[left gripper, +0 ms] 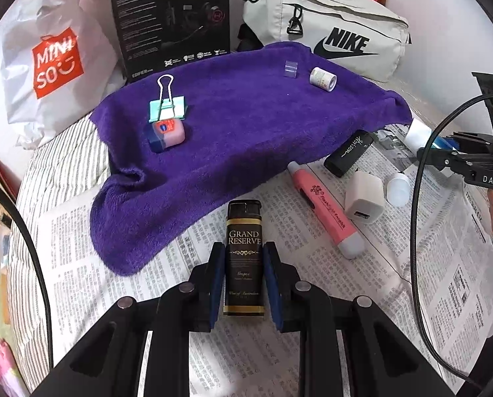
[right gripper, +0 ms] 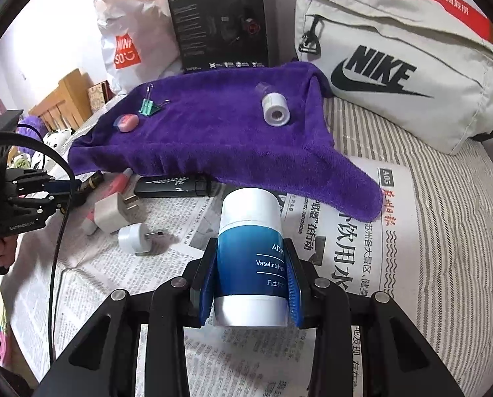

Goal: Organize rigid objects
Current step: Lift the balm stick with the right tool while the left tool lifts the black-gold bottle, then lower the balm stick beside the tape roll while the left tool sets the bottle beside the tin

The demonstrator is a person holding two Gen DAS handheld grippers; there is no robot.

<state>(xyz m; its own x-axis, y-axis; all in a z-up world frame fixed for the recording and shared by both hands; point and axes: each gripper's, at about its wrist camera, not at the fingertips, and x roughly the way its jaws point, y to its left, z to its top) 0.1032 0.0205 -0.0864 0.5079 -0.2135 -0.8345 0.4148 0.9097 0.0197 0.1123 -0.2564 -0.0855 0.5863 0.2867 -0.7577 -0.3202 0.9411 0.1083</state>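
Note:
My left gripper [left gripper: 244, 248] is shut on a black "Grand Reserve" lighter [left gripper: 245, 264], which stands upright over the newspaper. My right gripper [right gripper: 250, 248] is shut on a blue and white Vaseline tube [right gripper: 249, 218], its blue pads pressing both sides. A purple towel [left gripper: 246, 125] lies beyond. It carries a teal binder clip [left gripper: 167, 106], a pink and blue box [left gripper: 167, 132], a clear piece [left gripper: 291, 67] and a white roll [left gripper: 323, 78]. On the newspaper lie a pink pen [left gripper: 326, 211], a white charger [left gripper: 365, 201], a black stick [left gripper: 349, 152] and a round white plug [left gripper: 397, 188].
A grey Nike bag [right gripper: 395, 76], a black headset box [left gripper: 173, 20] and a white Miniso bag [left gripper: 54, 66] line the back. Newspaper [right gripper: 345, 248] covers a striped sheet [right gripper: 445, 231]. A black cable [left gripper: 415, 231] hangs at the right; a wooden bed frame [right gripper: 67, 99] stands far left.

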